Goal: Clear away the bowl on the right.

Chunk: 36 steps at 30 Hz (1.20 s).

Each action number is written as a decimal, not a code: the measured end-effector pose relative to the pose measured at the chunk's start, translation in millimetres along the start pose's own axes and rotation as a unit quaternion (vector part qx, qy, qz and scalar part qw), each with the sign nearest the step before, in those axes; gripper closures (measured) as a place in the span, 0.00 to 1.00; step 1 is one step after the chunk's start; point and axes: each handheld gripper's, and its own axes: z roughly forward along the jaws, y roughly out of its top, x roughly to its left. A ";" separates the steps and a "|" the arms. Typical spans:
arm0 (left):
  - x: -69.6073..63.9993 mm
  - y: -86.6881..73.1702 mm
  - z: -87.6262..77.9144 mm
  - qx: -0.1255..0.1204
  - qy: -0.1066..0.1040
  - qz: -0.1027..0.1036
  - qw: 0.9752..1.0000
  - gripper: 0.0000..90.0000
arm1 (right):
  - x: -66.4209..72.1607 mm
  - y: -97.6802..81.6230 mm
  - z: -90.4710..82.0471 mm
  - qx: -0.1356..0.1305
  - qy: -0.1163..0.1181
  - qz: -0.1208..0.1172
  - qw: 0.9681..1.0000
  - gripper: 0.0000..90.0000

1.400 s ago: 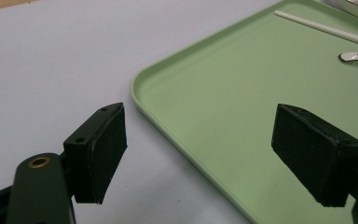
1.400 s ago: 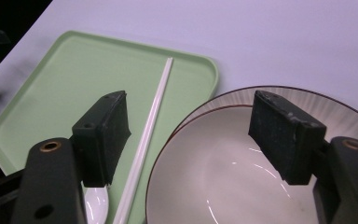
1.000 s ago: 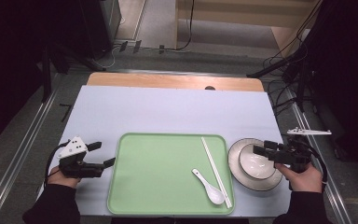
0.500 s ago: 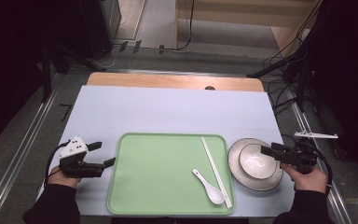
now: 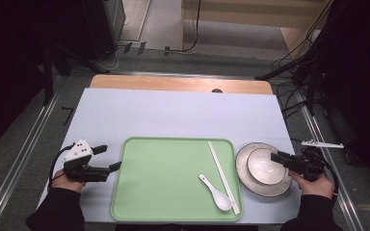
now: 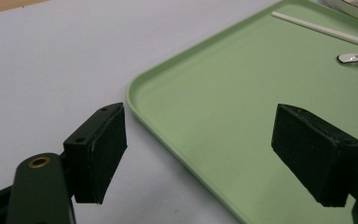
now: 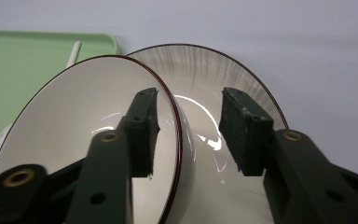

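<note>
Spoon (image 5: 216,194), chopsticks (image 5: 222,175) on green tray (image 5: 159,192).

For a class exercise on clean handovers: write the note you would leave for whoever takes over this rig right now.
Right gripper: open, jaws astride the rim of the bowl, one inside, one outside; not closed on it yet.
Left gripper: open, holding nothing, at the left edge of the tray.
Things: the bowl sits on the plate, right of the tray. The spoon and chopsticks lie on the tray's right side.
Done: right gripper lined up on the bowl's rim.
Left: probably close on the rim and lift the bowl, perhaps onto the tray; its middle and left are free.
</note>
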 end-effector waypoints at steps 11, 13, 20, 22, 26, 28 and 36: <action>0.2 1.4 2.4 -0.001 -0.004 0.000 1.000 0.20 | -2.0 -4.8 11.8 0.034 0.013 0.010 0.999 0.82; 0.3 1.3 2.4 -0.002 -0.004 0.000 1.000 0.20 | -1.7 -5.0 12.2 0.034 0.016 0.012 0.999 0.86; 0.1 1.4 2.4 -0.001 -0.002 0.000 1.000 0.20 | -1.3 -4.3 12.9 0.036 0.016 0.017 0.999 0.87; 0.2 1.4 2.3 -0.001 -0.002 0.000 1.000 0.20 | -0.1 -3.3 13.0 0.039 0.012 0.016 0.999 0.87; 0.4 1.4 1.9 -0.002 -0.003 0.001 1.000 0.20 | -0.5 -1.7 13.8 0.044 0.012 0.021 0.999 0.89; 0.6 1.4 2.0 -0.002 -0.003 0.001 1.000 0.20 | -0.7 -1.6 14.0 0.047 0.015 0.025 0.999 0.90; 0.6 1.3 2.0 -0.002 -0.003 0.001 1.000 0.20 | -4.8 -1.5 14.5 0.053 0.030 0.054 0.997 0.92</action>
